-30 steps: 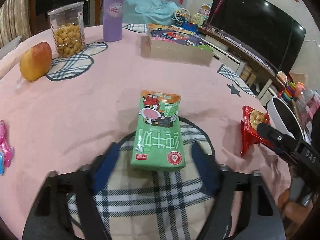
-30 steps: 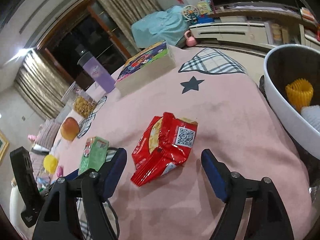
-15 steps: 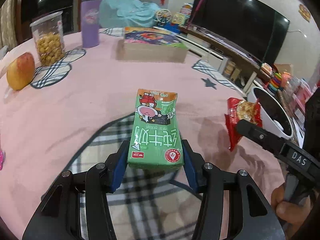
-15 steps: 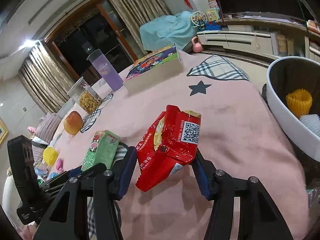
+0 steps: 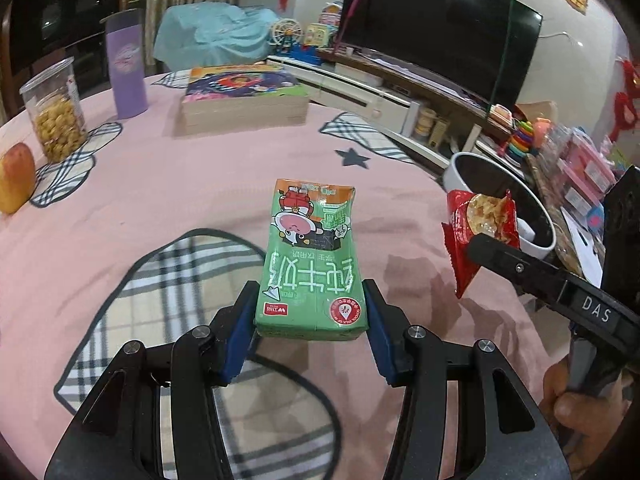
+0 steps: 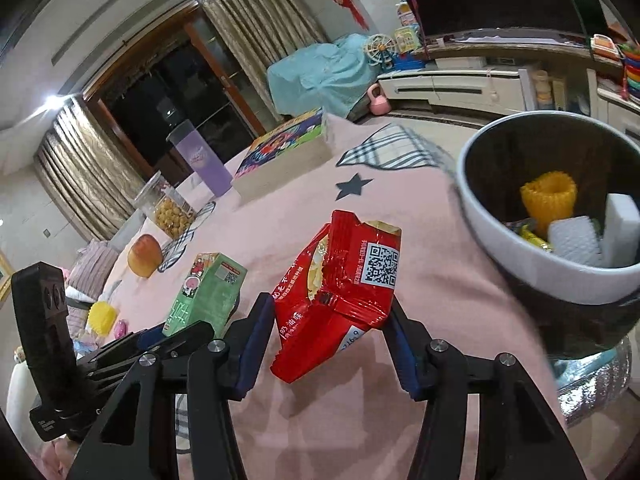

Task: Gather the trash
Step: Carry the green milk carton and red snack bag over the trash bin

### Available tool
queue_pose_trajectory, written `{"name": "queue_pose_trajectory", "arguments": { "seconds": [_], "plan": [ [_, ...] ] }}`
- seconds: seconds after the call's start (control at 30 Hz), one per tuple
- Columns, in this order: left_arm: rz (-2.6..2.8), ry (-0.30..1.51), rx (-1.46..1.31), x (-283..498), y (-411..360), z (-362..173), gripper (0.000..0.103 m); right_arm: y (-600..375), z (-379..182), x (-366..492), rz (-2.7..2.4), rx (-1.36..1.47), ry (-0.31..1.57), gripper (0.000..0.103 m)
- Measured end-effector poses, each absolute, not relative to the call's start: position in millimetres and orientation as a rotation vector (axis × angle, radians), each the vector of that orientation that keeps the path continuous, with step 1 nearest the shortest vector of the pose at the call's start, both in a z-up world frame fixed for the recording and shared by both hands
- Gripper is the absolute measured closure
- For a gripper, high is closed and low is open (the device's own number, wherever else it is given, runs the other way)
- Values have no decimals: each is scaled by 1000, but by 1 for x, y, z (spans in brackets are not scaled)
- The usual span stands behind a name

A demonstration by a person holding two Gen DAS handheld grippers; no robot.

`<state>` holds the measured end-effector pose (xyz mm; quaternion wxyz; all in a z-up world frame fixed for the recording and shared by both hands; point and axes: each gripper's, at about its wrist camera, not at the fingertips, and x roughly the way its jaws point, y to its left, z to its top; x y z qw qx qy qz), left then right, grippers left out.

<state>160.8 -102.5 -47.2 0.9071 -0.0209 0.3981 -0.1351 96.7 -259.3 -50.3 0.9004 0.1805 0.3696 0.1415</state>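
Left wrist: left gripper (image 5: 309,320) clamped on carton (image 5: 310,260), lifted over pink cloth (image 5: 180,184); carry to bin (image 5: 502,204) probably next. TV (image 5: 436,28) behind.

Right wrist: right gripper (image 6: 330,344) clamped on wrapper (image 6: 340,280), near bin (image 6: 520,248); release inside likely next. Curtains (image 6: 256,32) behind.

Green milk carton (image 5: 310,268) with an orange top and cartoon cow, red snack wrapper (image 6: 340,296) with a white QR patch, pink counter (image 5: 200,184) with plaid patches and a dark star, white bin (image 6: 560,264), black inside, blue-padded black tools
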Motion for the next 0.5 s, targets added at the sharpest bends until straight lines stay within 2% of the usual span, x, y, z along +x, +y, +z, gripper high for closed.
{"name": "queue_pose_trajectory", "arguments": {
  "seconds": [0.5],
  "plan": [
    [-375, 805, 22, 165, -160, -31, 53, -303, -32, 83, 237, 396, 705, 48]
  ]
}}
